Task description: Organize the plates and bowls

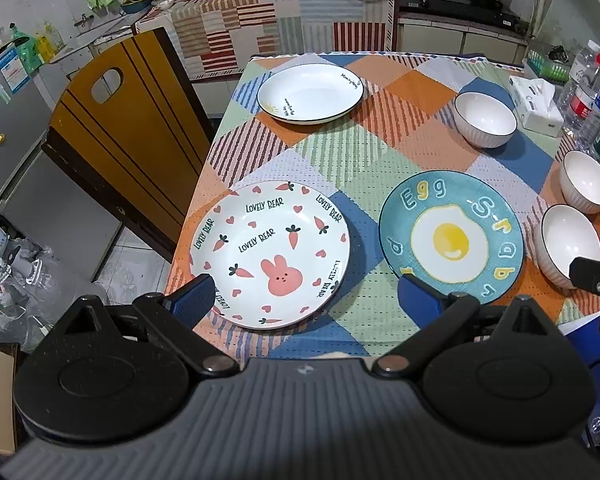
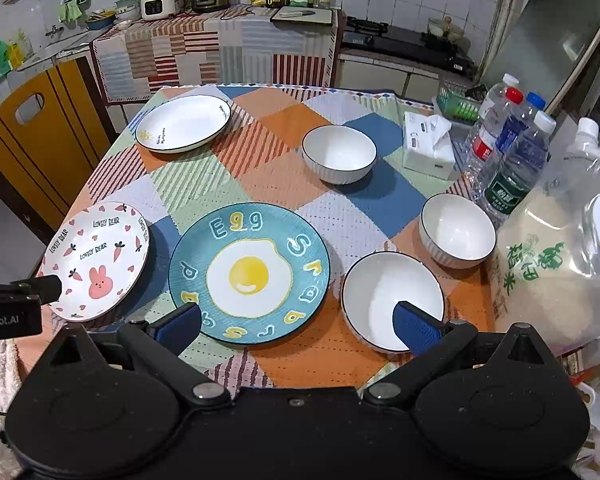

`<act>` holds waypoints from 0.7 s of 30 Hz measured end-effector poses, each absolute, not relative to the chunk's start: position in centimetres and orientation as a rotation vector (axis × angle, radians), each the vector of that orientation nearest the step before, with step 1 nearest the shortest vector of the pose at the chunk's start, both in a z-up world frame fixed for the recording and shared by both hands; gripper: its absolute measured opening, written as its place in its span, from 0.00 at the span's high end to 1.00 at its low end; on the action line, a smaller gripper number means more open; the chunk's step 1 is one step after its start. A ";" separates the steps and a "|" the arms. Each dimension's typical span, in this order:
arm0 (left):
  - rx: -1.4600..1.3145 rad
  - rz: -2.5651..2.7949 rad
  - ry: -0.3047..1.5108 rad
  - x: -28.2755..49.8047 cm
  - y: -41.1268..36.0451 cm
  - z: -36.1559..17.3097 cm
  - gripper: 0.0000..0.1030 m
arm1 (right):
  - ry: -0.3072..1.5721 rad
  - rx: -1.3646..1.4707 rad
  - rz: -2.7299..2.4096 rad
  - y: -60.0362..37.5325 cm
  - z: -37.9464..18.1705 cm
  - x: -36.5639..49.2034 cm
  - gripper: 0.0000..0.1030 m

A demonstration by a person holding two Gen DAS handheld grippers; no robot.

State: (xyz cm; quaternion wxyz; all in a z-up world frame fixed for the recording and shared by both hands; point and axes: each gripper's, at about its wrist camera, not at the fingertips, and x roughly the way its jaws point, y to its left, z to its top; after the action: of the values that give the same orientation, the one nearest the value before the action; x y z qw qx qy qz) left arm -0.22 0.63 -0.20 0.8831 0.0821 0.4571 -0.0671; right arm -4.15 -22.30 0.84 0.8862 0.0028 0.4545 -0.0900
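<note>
On the patchwork tablecloth lie three plates: a bunny plate [image 1: 270,252] [image 2: 100,260] near left, a teal egg plate [image 1: 452,236] [image 2: 249,272] near middle, and a plain white plate [image 1: 310,92] [image 2: 183,122] far left. Three white bowls stand at the right: a far one [image 1: 485,119] [image 2: 339,153], a middle one [image 1: 586,181] [image 2: 457,230] and a near one [image 1: 571,245] [image 2: 392,300]. My left gripper [image 1: 304,300] is open and empty above the table's front edge, over the bunny plate. My right gripper [image 2: 296,324] is open and empty between the egg plate and the near bowl.
A tissue box [image 2: 428,146], water bottles [image 2: 508,148] and a rice bag [image 2: 560,264] crowd the table's right side. A yellow chair [image 1: 128,128] stands at the left. A covered counter [image 2: 220,44] with appliances and a stove [image 2: 404,40] are behind.
</note>
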 end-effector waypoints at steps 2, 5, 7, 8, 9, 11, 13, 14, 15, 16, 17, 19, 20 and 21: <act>0.171 -0.144 0.949 -0.3 0.7 -0.1 0.04 | 0.942 -0.004 -0.188 -22.2 0.8 -4.3 0.00; 0.176 -0.150 0.935 -0.7 0.8 0.0 0.04 | 0.946 -0.008 -0.188 -22.1 0.8 -4.4 0.00; 0.177 -0.153 0.928 -0.8 0.8 0.1 0.04 | 0.945 -0.014 -0.188 -22.1 0.7 -4.5 0.00; 0.176 -0.155 0.924 -0.9 0.8 0.1 0.04 | 0.944 -0.018 -0.189 -22.0 0.7 -4.5 0.00; 0.175 -0.158 0.918 -1.0 0.8 0.2 0.04 | 0.943 -0.023 -0.191 -22.0 0.7 -4.6 0.00; 0.176 -0.161 0.912 -1.0 0.8 0.2 0.04 | 0.938 -0.031 -0.190 -21.9 0.6 -4.7 0.00; 0.180 -0.161 0.908 -1.1 0.7 0.2 0.04 | 0.935 -0.034 -0.186 -21.8 0.6 -4.7 0.00; 0.180 -0.159 0.906 -1.2 0.7 0.2 0.04 | 0.934 -0.034 -0.185 -21.8 0.6 -4.7 0.00; 0.179 -0.158 0.905 -1.2 0.7 0.2 0.04 | 0.933 -0.033 -0.185 -21.9 0.6 -4.7 0.00; 0.177 -0.159 0.906 -1.2 0.8 0.2 0.04 | 0.932 -0.033 -0.186 -21.9 0.6 -4.7 0.00; 0.178 -0.160 0.906 -1.2 0.7 0.3 0.04 | 0.933 -0.034 -0.188 -21.9 0.5 -4.7 0.00; 0.174 -0.160 0.908 -1.2 0.7 0.3 0.04 | 0.937 -0.035 -0.193 -22.0 0.4 -4.7 0.00; 0.173 -0.161 0.910 -1.2 0.7 0.2 0.04 | 0.939 -0.036 -0.195 -22.0 0.3 -4.7 0.00; 0.173 -0.162 0.912 -1.2 0.7 0.2 0.04 | 0.941 -0.037 -0.196 -22.0 0.3 -4.7 0.00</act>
State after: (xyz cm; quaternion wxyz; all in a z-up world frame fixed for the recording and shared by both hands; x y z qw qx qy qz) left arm -1.19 0.68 0.19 0.8911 0.0831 0.4393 -0.0781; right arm -4.66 -21.96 0.26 0.8865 -0.0180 0.4525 -0.0944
